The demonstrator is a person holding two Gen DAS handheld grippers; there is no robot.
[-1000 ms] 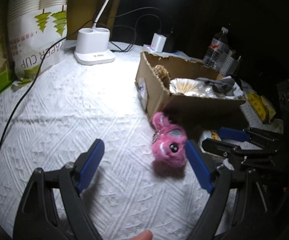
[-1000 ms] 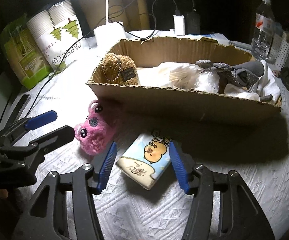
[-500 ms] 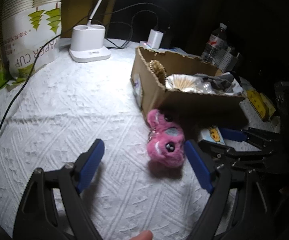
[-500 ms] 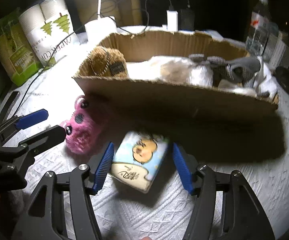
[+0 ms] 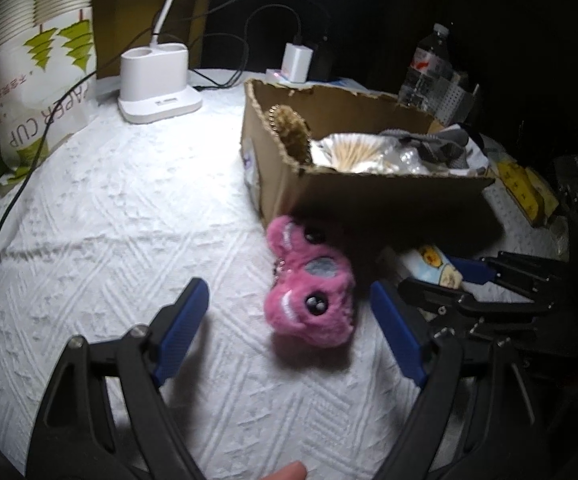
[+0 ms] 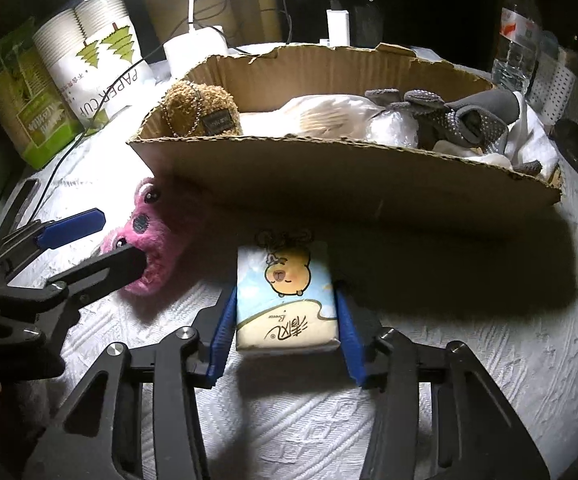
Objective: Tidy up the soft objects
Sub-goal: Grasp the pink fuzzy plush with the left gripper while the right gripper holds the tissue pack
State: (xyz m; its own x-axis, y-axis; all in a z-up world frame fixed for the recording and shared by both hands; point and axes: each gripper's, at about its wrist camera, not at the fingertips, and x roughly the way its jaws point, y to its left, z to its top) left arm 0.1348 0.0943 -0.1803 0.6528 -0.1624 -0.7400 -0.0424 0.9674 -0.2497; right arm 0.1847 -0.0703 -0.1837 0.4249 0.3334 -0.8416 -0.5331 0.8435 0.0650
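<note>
A pink plush toy (image 5: 309, 292) lies on the white cloth in front of the cardboard box (image 5: 369, 196). My left gripper (image 5: 295, 320) is open, its blue pads on either side of the toy, apart from it. The toy also shows in the right wrist view (image 6: 149, 248). My right gripper (image 6: 285, 320) has its pads against both sides of a tissue pack (image 6: 287, 300) with a cartoon print, lying on the cloth before the box (image 6: 349, 184). The box holds a brown plush (image 6: 201, 110), white bags and grey gloves (image 6: 461, 116).
A white lamp base (image 5: 157, 80), a paper cup sleeve (image 5: 29, 80), a charger (image 5: 297, 60) and cables stand at the back. A water bottle (image 5: 429, 64) stands behind the box. A yellow pack (image 5: 525, 188) lies at the right.
My right gripper has moved forward around the tissue pack and closed onto its sides. My left gripper has moved closer to the pink toy, still open.
</note>
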